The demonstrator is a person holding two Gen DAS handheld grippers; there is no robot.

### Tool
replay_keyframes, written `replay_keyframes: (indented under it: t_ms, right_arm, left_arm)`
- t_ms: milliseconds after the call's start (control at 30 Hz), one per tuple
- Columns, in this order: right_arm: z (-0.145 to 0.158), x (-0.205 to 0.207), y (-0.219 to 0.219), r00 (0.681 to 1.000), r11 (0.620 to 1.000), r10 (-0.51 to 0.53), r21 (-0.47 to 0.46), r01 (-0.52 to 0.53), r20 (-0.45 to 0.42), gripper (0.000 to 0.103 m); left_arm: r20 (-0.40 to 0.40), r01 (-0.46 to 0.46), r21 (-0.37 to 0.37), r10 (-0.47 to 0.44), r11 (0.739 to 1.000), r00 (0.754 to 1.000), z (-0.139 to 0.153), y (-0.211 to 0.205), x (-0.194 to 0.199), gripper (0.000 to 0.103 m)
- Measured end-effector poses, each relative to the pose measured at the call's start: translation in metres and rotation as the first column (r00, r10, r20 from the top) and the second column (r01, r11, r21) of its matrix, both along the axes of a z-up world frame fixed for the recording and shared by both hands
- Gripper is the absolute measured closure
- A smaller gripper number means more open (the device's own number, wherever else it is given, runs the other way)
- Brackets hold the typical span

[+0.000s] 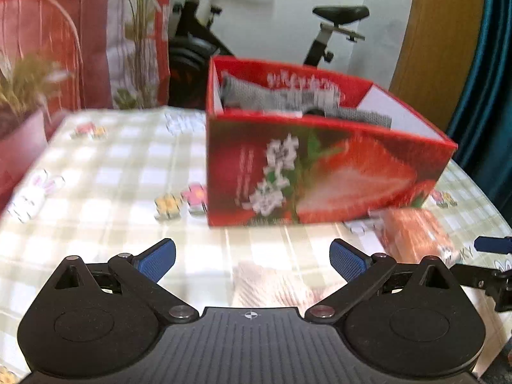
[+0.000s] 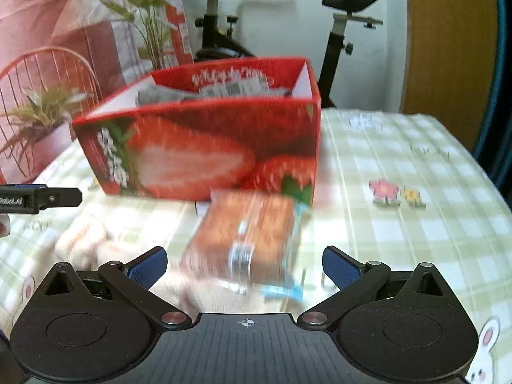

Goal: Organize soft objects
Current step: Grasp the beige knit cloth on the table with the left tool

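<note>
Right wrist: orange packet (image 2: 246, 240) just ahead of wide-spread right gripper (image 2: 244, 264).

Motion blur smears the white lettering on the red box (image 1: 320, 172) and the label on the orange packet (image 2: 246, 240).

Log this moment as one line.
left gripper: open, over pink knit item | right gripper: open, over orange packaged item | strawberry box: holds grey knit items
</note>
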State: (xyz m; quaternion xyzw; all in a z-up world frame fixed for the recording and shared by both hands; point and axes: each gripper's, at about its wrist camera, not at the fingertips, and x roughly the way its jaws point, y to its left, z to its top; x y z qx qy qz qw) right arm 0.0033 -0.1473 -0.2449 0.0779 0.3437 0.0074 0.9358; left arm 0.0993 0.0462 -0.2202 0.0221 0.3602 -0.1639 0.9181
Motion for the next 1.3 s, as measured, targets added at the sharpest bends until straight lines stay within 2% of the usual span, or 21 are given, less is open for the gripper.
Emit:
replay_keyframes:
  t_ms: [133, 200, 267, 433, 533, 667, 867, 967, 1067, 1200, 1300]
  right_arm:
    - [-0.011, -0.006, 0.003, 1.0, 1.0, 0.002, 0.019, -0.002, -0.028, 0.001]
    - [-0.013, -0.007, 0.003, 0.999, 1.0, 0.009, 0.022, -0.008, -0.032, 0.001]
    - [-0.014, -0.007, 0.003, 0.999, 1.0, 0.014, 0.026, -0.013, -0.036, 0.004]
    - [-0.017, -0.007, 0.001, 0.999, 0.999, 0.016, 0.05, -0.013, -0.046, 0.009]
    - [-0.019, -0.007, 0.001, 0.999, 0.998, 0.01, 0.055, -0.007, -0.048, 0.011]
    - [-0.021, -0.008, -0.002, 0.998, 0.998, -0.018, 0.06, 0.021, -0.059, 0.021]
    - [-0.02, -0.016, 0.002, 0.998, 0.997, -0.026, 0.065, 0.03, -0.055, 0.026]
    - [-0.022, -0.015, 0.003, 0.998, 0.996, -0.007, 0.086, 0.012, -0.065, 0.039]
    - [-0.024, -0.015, 0.004, 0.998, 0.995, 0.0, 0.098, 0.006, -0.065, 0.044]
    - [-0.024, -0.016, 0.004, 0.998, 0.992, 0.021, 0.128, -0.014, -0.057, 0.063]
    - [-0.024, -0.016, 0.009, 0.997, 0.991, 0.046, 0.127, -0.039, -0.057, 0.07]
  left_arm:
    - [-0.025, 0.029, 0.014, -0.029, 0.999, 0.999, -0.015, -0.005, 0.004, 0.004]
    - [-0.06, 0.051, 0.004, -0.051, 0.999, 0.997, -0.022, -0.007, 0.005, 0.016]
    - [-0.101, 0.07, -0.007, -0.071, 0.997, 0.992, -0.027, -0.007, 0.005, 0.036]
    - [-0.124, 0.054, -0.075, -0.063, 0.996, 0.99, -0.033, 0.001, -0.01, 0.048]
    - [-0.13, 0.042, -0.085, -0.053, 0.995, 0.99, -0.033, 0.005, -0.021, 0.049]
    - [-0.125, 0.029, -0.088, -0.039, 0.996, 0.991, -0.032, 0.007, -0.031, 0.049]
    - [-0.105, 0.005, -0.083, -0.014, 0.997, 0.994, -0.032, 0.007, -0.039, 0.048]
    - [-0.104, 0.003, -0.081, -0.011, 0.997, 0.995, -0.032, 0.008, -0.041, 0.048]
    - [-0.102, -0.004, -0.081, -0.005, 0.997, 0.995, -0.031, 0.009, -0.044, 0.048]
    - [-0.112, -0.014, -0.104, 0.002, 0.994, 0.994, -0.033, 0.015, -0.046, 0.047]
    - [-0.116, -0.02, -0.113, 0.006, 0.993, 0.993, -0.034, 0.016, -0.048, 0.047]
